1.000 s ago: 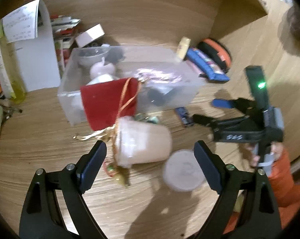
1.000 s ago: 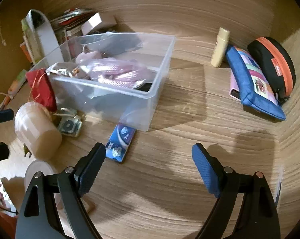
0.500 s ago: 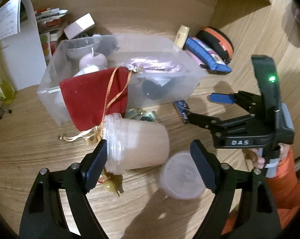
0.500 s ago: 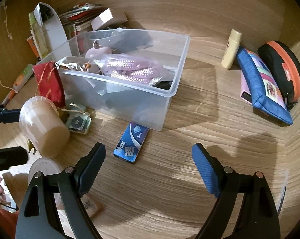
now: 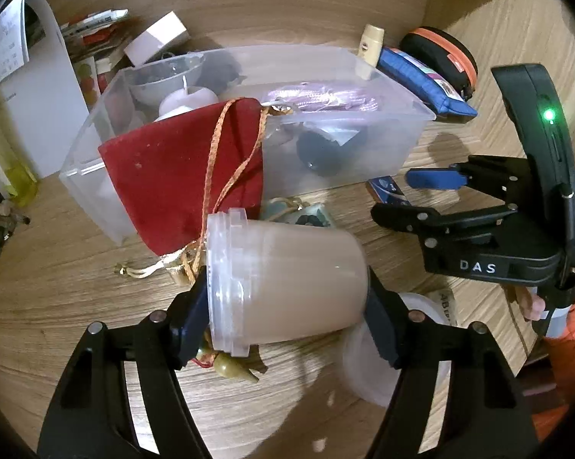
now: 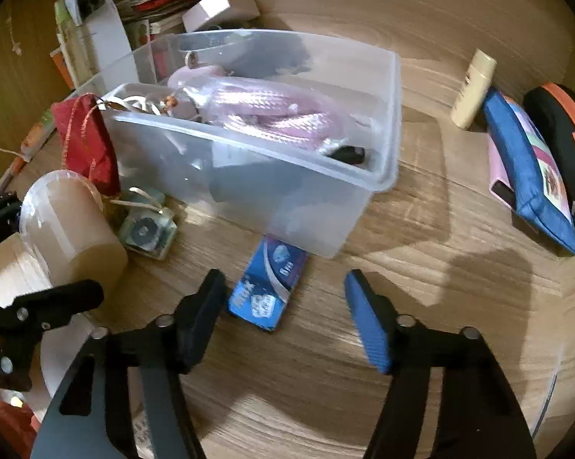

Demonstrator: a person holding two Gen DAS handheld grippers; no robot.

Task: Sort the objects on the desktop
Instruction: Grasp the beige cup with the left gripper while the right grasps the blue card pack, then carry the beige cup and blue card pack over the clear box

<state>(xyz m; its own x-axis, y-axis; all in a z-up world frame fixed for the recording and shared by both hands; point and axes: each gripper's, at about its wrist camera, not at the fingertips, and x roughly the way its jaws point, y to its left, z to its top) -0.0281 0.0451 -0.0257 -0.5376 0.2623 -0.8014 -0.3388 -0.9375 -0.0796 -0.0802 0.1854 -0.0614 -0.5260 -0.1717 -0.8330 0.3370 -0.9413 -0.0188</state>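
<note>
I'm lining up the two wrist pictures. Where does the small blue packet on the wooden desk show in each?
Left wrist view: small blue packet, mid-right, mostly hidden, beside the box corner.
Right wrist view: small blue packet, low centre, full face, at the box corner.
Shared landmark: clear plastic storage box.

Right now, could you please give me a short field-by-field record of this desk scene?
surface: wooden desk
left gripper: jaws closing, pads at both ends of the beige jar, which lies on its side
right gripper: jaws closing, nothing between them, just over the blue packet
clear bin: holds pink rope
red pouch: leans on the bin's front wall
loose lid: on desk beside jar
</note>
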